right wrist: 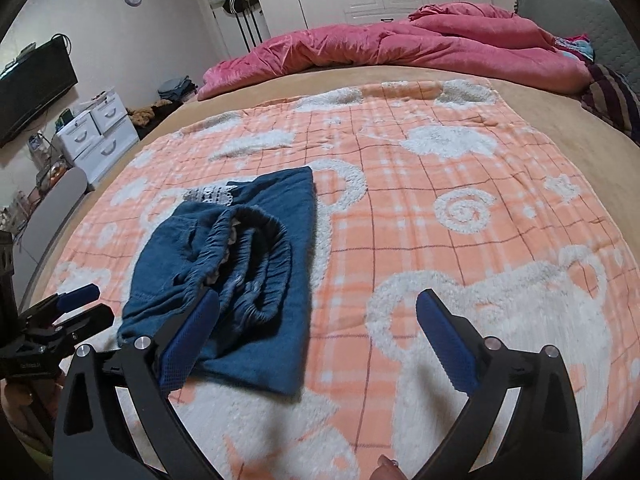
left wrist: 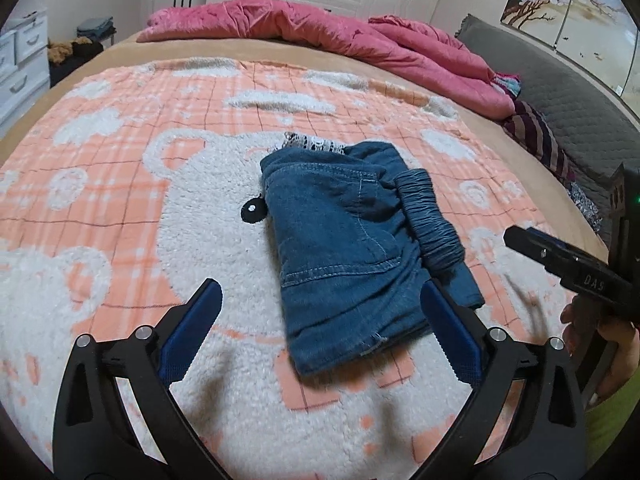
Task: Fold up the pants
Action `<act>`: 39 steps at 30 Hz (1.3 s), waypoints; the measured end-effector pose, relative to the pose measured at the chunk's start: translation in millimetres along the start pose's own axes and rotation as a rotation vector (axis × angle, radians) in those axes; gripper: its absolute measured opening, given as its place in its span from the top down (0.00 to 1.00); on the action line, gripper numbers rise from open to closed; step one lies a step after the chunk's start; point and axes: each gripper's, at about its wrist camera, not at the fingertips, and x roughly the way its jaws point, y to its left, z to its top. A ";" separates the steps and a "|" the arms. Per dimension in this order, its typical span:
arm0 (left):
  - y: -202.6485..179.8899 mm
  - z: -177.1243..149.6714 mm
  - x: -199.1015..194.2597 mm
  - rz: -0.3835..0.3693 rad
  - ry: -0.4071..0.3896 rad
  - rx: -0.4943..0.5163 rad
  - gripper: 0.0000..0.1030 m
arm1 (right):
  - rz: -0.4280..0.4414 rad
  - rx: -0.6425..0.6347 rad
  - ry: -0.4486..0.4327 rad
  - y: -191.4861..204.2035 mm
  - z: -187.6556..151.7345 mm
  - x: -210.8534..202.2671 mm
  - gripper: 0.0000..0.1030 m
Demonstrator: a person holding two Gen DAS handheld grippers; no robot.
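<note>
The blue denim pants [left wrist: 352, 248] lie folded into a compact bundle on the orange-and-white blanket [left wrist: 120, 168], with the elastic waistband [left wrist: 430, 220] on top at the right. My left gripper [left wrist: 320, 300] is open and empty, hovering just in front of the bundle. In the right wrist view the pants [right wrist: 240, 272] lie at the left, waistband [right wrist: 256, 256] bunched on top. My right gripper [right wrist: 318, 312] is open and empty, with its left finger over the bundle's near edge. It shows at the right edge of the left wrist view [left wrist: 568, 256].
A pink duvet [left wrist: 320, 36] is bunched along the far side of the bed, with a striped cloth [left wrist: 536, 132] and grey headboard [left wrist: 560, 92] at right. White drawers [right wrist: 100, 128] and a TV [right wrist: 36, 88] stand left of the bed.
</note>
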 end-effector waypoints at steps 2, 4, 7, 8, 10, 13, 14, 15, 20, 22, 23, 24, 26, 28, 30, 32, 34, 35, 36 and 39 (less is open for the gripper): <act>-0.5 -4.0 -5.9 0.006 -0.012 -0.004 0.09 | -0.009 -0.017 -0.002 3.3 -4.0 -4.2 0.05; 0.9 -10.6 -10.8 0.001 -0.012 -0.022 0.09 | -0.019 -0.035 -0.005 5.8 -7.9 -8.1 0.05; -0.1 -20.7 -18.5 -0.003 -0.017 -0.028 0.09 | -0.033 -0.060 -0.012 9.8 -13.8 -14.1 0.05; -1.1 -24.6 -21.6 -0.001 -0.021 -0.027 0.09 | -0.031 -0.064 -0.017 10.9 -16.4 -17.1 0.05; -2.5 -31.9 -26.4 0.000 -0.026 -0.029 0.09 | -0.016 -0.056 -0.012 11.3 -21.9 -21.1 0.05; -5.0 -41.6 -31.6 0.000 -0.027 -0.031 0.09 | 0.005 -0.045 -0.012 13.7 -32.2 -30.9 0.05; -6.3 -45.0 -33.6 -0.001 -0.029 -0.030 0.09 | 0.007 -0.047 -0.016 15.4 -34.6 -34.3 0.05; -7.0 -47.5 -34.8 0.000 -0.030 -0.028 0.09 | 0.009 -0.051 -0.021 17.2 -37.1 -37.4 0.05; -14.8 -60.8 -40.9 0.019 -0.036 -0.004 0.09 | 0.005 -0.074 -0.047 23.7 -51.5 -53.8 0.05; -15.9 -65.2 -43.3 0.018 -0.037 -0.004 0.09 | -0.003 -0.079 -0.050 24.1 -56.1 -57.2 0.05; -16.3 -66.8 -44.6 0.017 -0.038 -0.006 0.09 | -0.006 -0.084 -0.053 24.9 -58.7 -59.3 0.05; -16.4 -68.2 -45.3 0.016 -0.038 -0.007 0.09 | -0.008 -0.086 -0.055 24.8 -60.9 -60.6 0.05; -16.7 -71.7 -47.2 0.017 -0.038 -0.009 0.09 | -0.016 -0.091 -0.062 26.0 -65.5 -64.3 0.05; -18.0 -75.8 -49.0 0.017 -0.037 -0.007 0.09 | -0.018 -0.094 -0.067 27.4 -69.9 -67.4 0.05; -19.3 -80.7 -50.8 0.012 -0.032 -0.005 0.09 | -0.011 -0.099 -0.068 29.5 -74.5 -70.2 0.04; -19.7 -84.8 -51.4 0.007 -0.026 -0.007 0.09 | 0.000 -0.103 -0.061 32.5 -79.4 -71.9 0.05; -20.4 -89.4 -53.0 0.007 -0.022 -0.007 0.09 | -0.002 -0.104 -0.060 34.3 -83.8 -73.8 0.04; -20.5 -91.6 -53.9 0.006 -0.021 -0.007 0.09 | -0.001 -0.104 -0.061 35.5 -86.6 -75.2 0.04; -20.5 -93.4 -54.7 0.006 -0.019 -0.007 0.09 | 0.001 -0.103 -0.060 36.0 -88.5 -76.1 0.04; -20.0 -98.7 -58.1 0.005 -0.020 -0.006 0.09 | 0.006 -0.097 -0.057 36.1 -95.5 -78.4 0.04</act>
